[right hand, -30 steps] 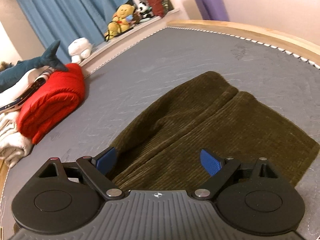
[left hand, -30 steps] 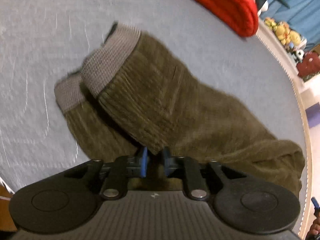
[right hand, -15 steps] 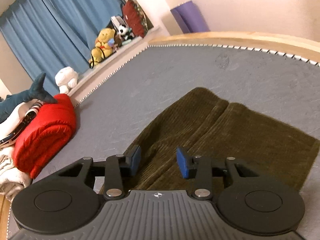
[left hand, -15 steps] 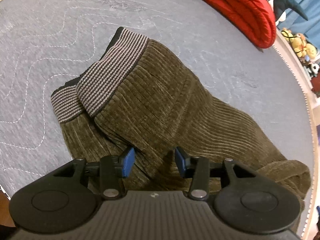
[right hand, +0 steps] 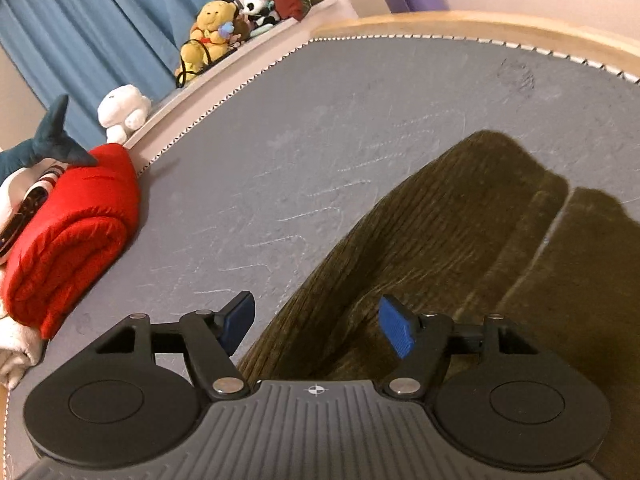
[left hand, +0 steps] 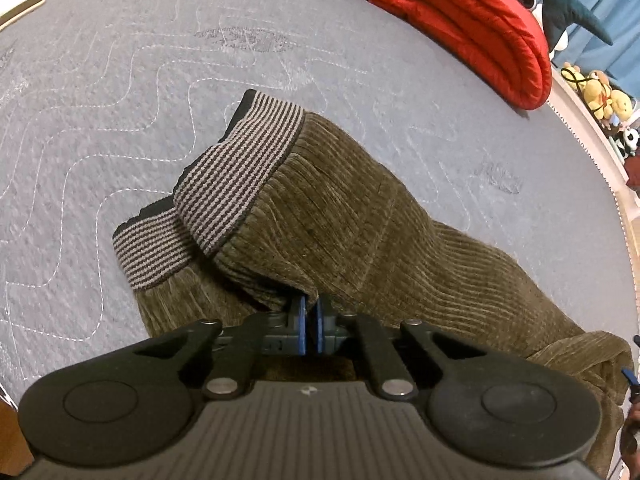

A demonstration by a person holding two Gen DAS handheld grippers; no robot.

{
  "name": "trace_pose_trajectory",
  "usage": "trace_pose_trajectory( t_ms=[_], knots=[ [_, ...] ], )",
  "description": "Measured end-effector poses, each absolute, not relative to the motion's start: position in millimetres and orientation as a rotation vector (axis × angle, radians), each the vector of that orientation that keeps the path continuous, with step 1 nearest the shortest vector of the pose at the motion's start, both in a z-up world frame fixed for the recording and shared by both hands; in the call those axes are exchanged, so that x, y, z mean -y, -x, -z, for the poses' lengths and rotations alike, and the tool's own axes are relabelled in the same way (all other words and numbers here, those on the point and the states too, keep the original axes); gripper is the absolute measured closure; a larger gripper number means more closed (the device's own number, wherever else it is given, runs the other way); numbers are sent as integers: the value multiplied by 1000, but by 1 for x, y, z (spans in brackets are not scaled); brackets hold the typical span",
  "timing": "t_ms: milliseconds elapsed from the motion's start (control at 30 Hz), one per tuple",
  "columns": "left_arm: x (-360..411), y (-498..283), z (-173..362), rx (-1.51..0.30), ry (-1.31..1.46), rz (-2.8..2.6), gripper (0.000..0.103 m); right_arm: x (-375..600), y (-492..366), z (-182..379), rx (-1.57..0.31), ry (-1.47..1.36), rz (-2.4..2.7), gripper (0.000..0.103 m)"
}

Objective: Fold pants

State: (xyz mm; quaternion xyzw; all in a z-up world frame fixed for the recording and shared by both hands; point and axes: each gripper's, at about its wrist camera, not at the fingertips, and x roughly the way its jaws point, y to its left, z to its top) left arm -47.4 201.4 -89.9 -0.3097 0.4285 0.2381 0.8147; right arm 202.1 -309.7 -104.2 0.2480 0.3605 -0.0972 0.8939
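Olive corduroy pants (left hand: 360, 216) with a striped grey waistband (left hand: 240, 176) lie folded lengthwise on a grey quilted mattress (left hand: 120, 80). My left gripper (left hand: 310, 312) is shut, its blue pads pinching the near fold of cloth just below the waistband. In the right wrist view the leg end of the pants (right hand: 460, 240) spreads flat. My right gripper (right hand: 316, 320) hovers low over their left edge, and its jaws are opening. One finger is over the mattress, the other over the cloth, and neither pad presses on it.
A rolled red blanket (right hand: 76, 232) and pale bedding lie at the mattress's far side. Plush toys (right hand: 208, 28) sit on a ledge before blue curtains. A wooden bed rim (right hand: 480, 26) runs along the far edge.
My left gripper's jaws have closed onto the pants' fold. My right gripper has dropped and slid towards the pants' left edge, with its jaws wider than half a second ago.
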Motion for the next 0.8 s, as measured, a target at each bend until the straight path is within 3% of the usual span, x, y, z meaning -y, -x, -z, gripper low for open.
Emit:
trace_pose_trajectory(
  t_ms=[167, 200, 233, 267, 300, 333, 500, 700, 767, 800],
  knots=[
    [-201, 44, 86, -905, 645, -510, 98, 317, -225, 131, -765, -565, 238, 34],
    [-201, 43, 85, -899, 643, -511, 98, 317, -229, 135, -768, -570, 233, 47],
    [-201, 43, 84, -895, 641, -512, 99, 316, -231, 137, -769, -560, 229, 68],
    [-202, 43, 82, -889, 641, -510, 99, 315, -233, 136, -766, -545, 218, 81],
    [-202, 43, 80, -878, 641, -508, 99, 315, -232, 134, -759, -538, 212, 90],
    [-202, 44, 77, -866, 642, -506, 99, 316, -230, 130, -744, -540, 209, 93],
    [-206, 58, 61, -784, 672, -491, 100, 324, -200, 80, -647, -606, 147, 95],
    [-214, 85, 54, -755, 698, -492, 100, 317, -90, 13, -473, -572, 120, 95],
    [-221, 89, 60, -793, 737, -489, 100, 326, -60, 32, -592, -544, 230, 87],
    [-223, 90, 64, -814, 756, -489, 99, 335, -53, 52, -726, -513, 329, 68]
  ],
)
